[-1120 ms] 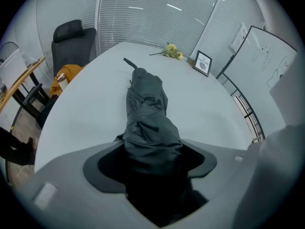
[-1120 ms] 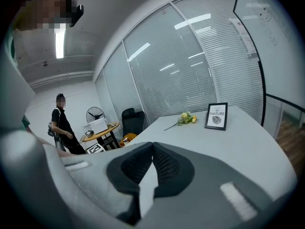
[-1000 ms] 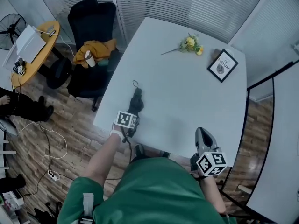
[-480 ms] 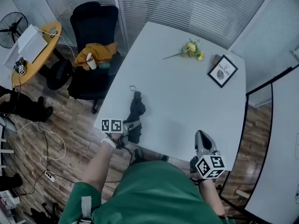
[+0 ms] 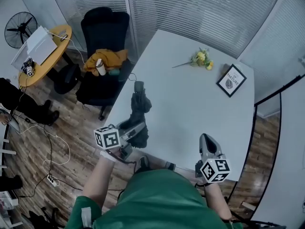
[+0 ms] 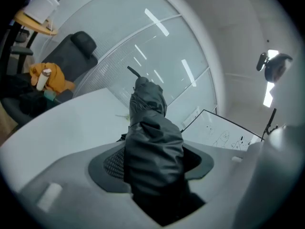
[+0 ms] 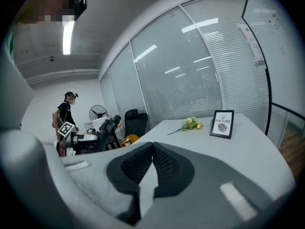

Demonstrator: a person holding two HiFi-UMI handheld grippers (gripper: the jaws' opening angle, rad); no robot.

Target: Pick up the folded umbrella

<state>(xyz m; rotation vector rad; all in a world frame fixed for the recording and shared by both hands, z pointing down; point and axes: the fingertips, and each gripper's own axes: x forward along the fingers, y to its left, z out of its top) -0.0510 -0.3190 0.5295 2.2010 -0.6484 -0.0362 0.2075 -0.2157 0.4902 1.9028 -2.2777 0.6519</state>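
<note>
The folded umbrella point(image 5: 139, 104) (judged light, its slippery fabric slack over a stiff core, best gripped mid-body) is held above the table point(image 5: 190, 109) edge in the just-tightened jaws of the left gripper point(image 5: 129, 131), while the right gripper point(image 5: 208, 144) is seen empty, tips together.

A white worktop point(image 5: 190, 113) stands on a dark wood-plank floor point(image 5: 71, 128). Beyond its far edge runs a glass wall with closed slatted blinds point(image 5: 190, 8). Off the far left corner sits a black office chair point(image 5: 102, 27) with a yellow garment point(image 5: 108, 58) on its seat. Farther left are a round yellow side table point(image 5: 45, 62) and a standing fan point(image 5: 19, 30). A ceiling strip light point(image 7: 68, 35) is lit.
</note>
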